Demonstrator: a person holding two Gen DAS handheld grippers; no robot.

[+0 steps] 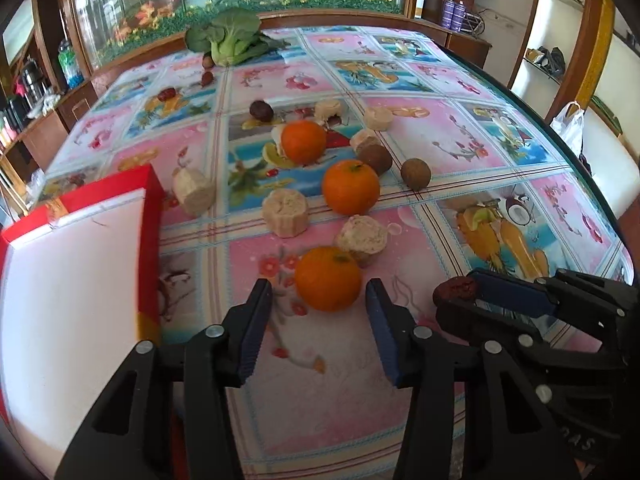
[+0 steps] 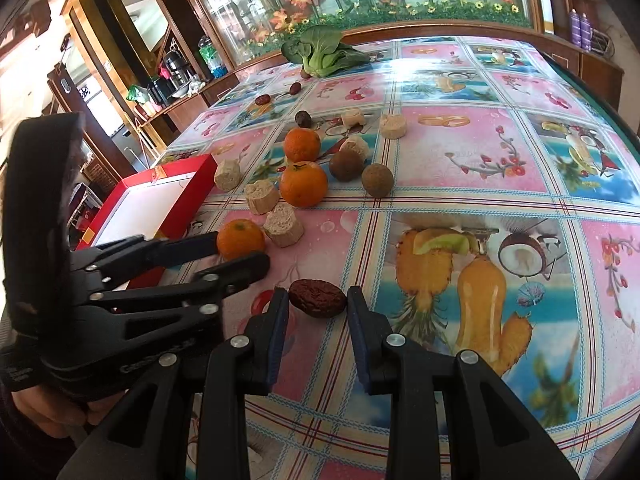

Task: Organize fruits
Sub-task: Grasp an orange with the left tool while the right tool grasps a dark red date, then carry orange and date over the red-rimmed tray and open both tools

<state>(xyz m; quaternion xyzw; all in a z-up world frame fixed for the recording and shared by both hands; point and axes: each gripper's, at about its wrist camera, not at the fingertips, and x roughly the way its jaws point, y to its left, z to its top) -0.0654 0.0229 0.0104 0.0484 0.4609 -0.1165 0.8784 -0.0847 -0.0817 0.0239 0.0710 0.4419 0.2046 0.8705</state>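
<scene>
Left tongs point(image 1: 318, 292) apart around orange point(image 1: 328, 279); right tongs point(image 2: 318, 300) clamp date point(image 2: 317, 297).

1. The desk point(image 1: 460, 128) is wearing a glossy cloth printed with fruit and flower squares.
2. Three oranges are sitting on it: a near one point(image 1: 328, 279), a middle one point(image 1: 351, 188) and a far one point(image 1: 303, 141).
3. Pale round cakes point(image 1: 285, 213) are lying scattered among them.
4. Two brown round fruits point(image 1: 416, 174) are resting right of the oranges.
5. A dark wrinkled date point(image 2: 317, 297) is lying near the front.
6. A red box point(image 1: 154, 200) with a white inside is standing at the left.
7. A leafy green vegetable point(image 1: 230, 36) is lying at the far edge, with small dark dates point(image 1: 207, 79) just before it.
</scene>
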